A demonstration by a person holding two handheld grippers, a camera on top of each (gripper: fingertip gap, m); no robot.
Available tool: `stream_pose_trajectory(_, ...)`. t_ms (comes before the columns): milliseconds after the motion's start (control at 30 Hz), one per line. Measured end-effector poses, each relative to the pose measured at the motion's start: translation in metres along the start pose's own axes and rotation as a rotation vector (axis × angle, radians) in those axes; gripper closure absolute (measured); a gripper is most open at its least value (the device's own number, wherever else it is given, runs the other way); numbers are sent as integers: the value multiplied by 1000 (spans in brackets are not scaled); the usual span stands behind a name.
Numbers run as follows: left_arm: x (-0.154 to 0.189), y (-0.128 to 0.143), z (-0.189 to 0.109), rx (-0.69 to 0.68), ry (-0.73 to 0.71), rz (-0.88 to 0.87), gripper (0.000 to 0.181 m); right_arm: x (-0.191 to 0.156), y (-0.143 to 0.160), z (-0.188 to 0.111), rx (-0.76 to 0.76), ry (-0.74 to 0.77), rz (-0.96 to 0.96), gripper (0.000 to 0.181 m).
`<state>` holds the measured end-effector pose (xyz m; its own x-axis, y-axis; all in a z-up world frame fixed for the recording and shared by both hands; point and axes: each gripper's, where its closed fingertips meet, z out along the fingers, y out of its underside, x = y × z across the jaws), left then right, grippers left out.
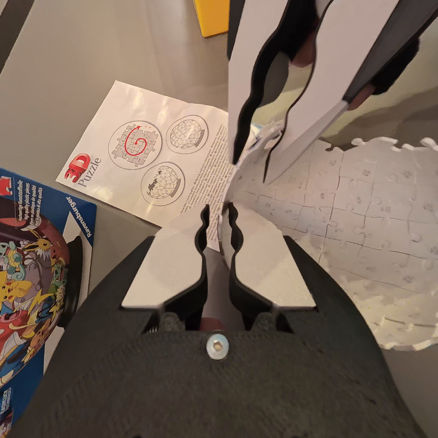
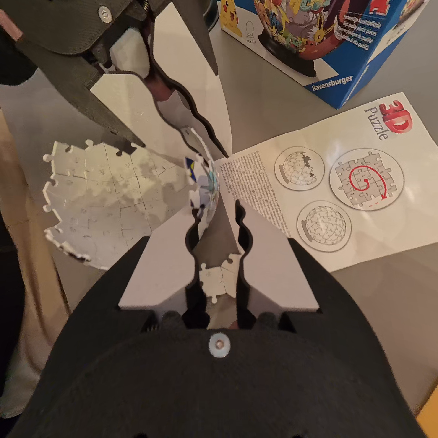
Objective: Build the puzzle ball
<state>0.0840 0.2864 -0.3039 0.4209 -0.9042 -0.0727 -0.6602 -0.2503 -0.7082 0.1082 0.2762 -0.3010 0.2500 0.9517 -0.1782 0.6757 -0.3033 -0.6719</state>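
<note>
The partly built puzzle ball (image 1: 355, 225) is an open shell with its white, numbered inside facing up; it also shows in the right wrist view (image 2: 106, 201). My left gripper (image 1: 219, 209) is shut on the shell's near rim and holds it. In the right wrist view the left gripper (image 2: 206, 151) comes in from the top left onto the printed rim. My right gripper (image 2: 216, 213) is shut on a small white group of joined puzzle pieces (image 2: 219, 277), right at that rim. In the left wrist view the right gripper (image 1: 251, 170) comes down from above with the pieces (image 1: 270, 135) between its fingers.
A folded instruction sheet (image 1: 147, 151) (image 2: 331, 189) lies on the grey table beside the shell. The blue puzzle box (image 1: 35, 272) (image 2: 331, 47) stands behind it. A yellow object (image 1: 213, 16) sits at the table's edge. A person's clothing (image 2: 23, 237) is close at the left. Both grippers' tips are close together, under 4 cm apart. The yellow object (image 1: 213, 16) lies around 20 centimetres away from my right fingertips.
</note>
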Motion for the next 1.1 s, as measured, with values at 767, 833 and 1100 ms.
stream_pose_trajectory(767, 8, 3, -15, 66, -13, -62, 177, 19, 80, -41, -24, 227, 201, 140)
stream_pose_trajectory(833, 9, 4, -17, 67, -15, -62, 177, 22, 85, -34, -38, 252, 201, 140)
stream_pose_trajectory(1100, 15, 8, -18, 76, -21, -84, 169, 29, 81, -16, -65, 335, 195, 150)
